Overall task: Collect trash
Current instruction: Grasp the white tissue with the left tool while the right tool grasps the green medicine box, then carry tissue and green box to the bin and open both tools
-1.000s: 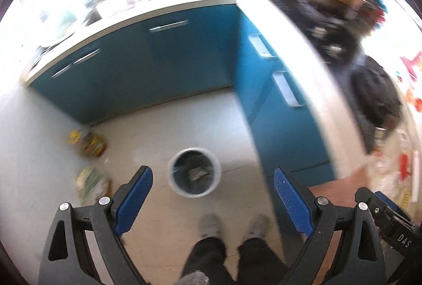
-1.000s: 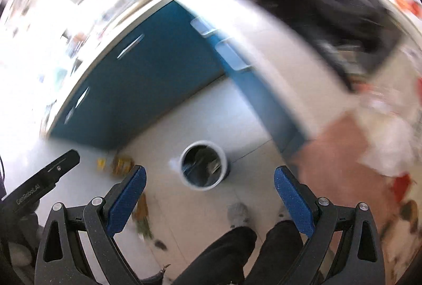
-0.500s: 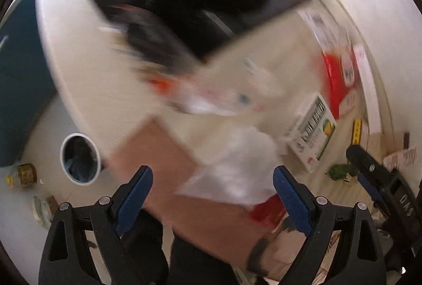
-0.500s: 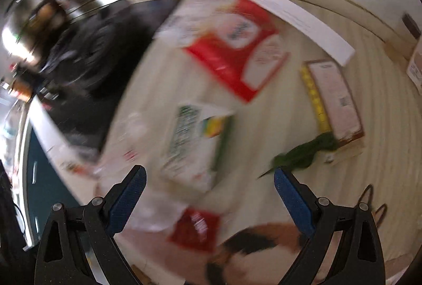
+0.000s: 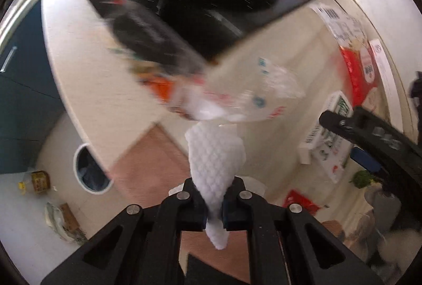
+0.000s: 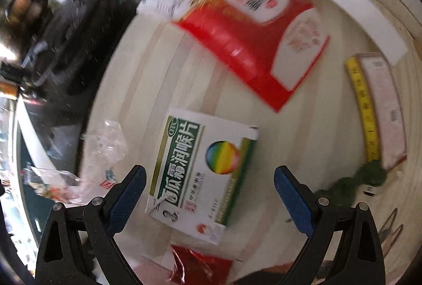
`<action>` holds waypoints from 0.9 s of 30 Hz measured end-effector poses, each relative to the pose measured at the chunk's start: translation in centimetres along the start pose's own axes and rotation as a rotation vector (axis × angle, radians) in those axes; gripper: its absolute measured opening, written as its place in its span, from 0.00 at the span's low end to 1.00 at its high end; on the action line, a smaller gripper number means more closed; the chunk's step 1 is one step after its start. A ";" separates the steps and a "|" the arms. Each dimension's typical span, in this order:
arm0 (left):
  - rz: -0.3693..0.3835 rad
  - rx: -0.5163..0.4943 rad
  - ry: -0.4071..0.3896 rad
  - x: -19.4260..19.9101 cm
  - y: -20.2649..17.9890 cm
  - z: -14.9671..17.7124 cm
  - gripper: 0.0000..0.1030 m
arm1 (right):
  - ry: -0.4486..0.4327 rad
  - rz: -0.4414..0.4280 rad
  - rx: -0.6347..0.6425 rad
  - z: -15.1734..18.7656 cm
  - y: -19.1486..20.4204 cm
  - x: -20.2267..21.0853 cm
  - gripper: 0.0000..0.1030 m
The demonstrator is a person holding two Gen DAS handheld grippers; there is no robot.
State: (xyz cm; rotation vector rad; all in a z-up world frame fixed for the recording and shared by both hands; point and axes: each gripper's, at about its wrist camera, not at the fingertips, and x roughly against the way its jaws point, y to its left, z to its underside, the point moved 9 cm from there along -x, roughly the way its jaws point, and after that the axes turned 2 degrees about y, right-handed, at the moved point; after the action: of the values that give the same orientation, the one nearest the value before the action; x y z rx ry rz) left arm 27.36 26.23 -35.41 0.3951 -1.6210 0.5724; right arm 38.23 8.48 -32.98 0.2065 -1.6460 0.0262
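My left gripper (image 5: 213, 208) is clamping tight on a quilted white paper towel (image 5: 215, 155), which is sticking up out of the pads over the counter. My right gripper (image 6: 209, 195) is hanging wide open with nothing in it, framing the green-and-white medicine box (image 6: 200, 174) lying on the counter (image 6: 303, 126). So I'm guessing I'm barely started: one piece in hand, not binned yet. The round bin (image 5: 91, 170) is sitting down on the floor, well apart. Still waiting: a clear plastic bag (image 6: 105, 150), a red wrapper (image 6: 200, 266), a big red packet (image 6: 253, 29). Everything's motion-smeared, so I can't tell what's in the bin or what that floor litter is.
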 end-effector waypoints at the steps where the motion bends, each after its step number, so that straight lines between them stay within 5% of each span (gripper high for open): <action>1: -0.011 0.005 -0.012 0.5 0.8 -0.1 0.04 | -0.012 0.029 0.013 -0.1 0.3 -0.2 0.87; 2: -0.018 0.012 -0.024 0.9 1.6 -0.3 0.04 | -0.029 0.044 0.027 -0.1 0.5 0.0 0.75; 10: -0.040 0.053 -0.162 7.2 8.5 0.8 0.04 | -0.146 -0.007 0.089 0.9 3.8 6.0 0.73; 17: -0.071 0.218 -0.226 10.2 19.6 5.5 0.04 | -0.166 -0.131 0.327 8.7 14.6 10.8 0.73; 23: -0.111 0.408 -0.157 7.8 32.1 10.8 0.04 | -0.064 -0.194 0.570 19.2 26.8 5.1 0.72; 27: -0.132 0.519 -0.078 1.7 39.6 13.7 0.04 | 0.039 -0.198 0.693 26.2 33.5 -3.6 0.72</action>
State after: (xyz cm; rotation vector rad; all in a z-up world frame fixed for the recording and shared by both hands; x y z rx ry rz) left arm -6.39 50.70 -40.04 0.9094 -1.4930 0.8857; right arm 7.60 38.17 -35.28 0.8881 -1.5174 0.4503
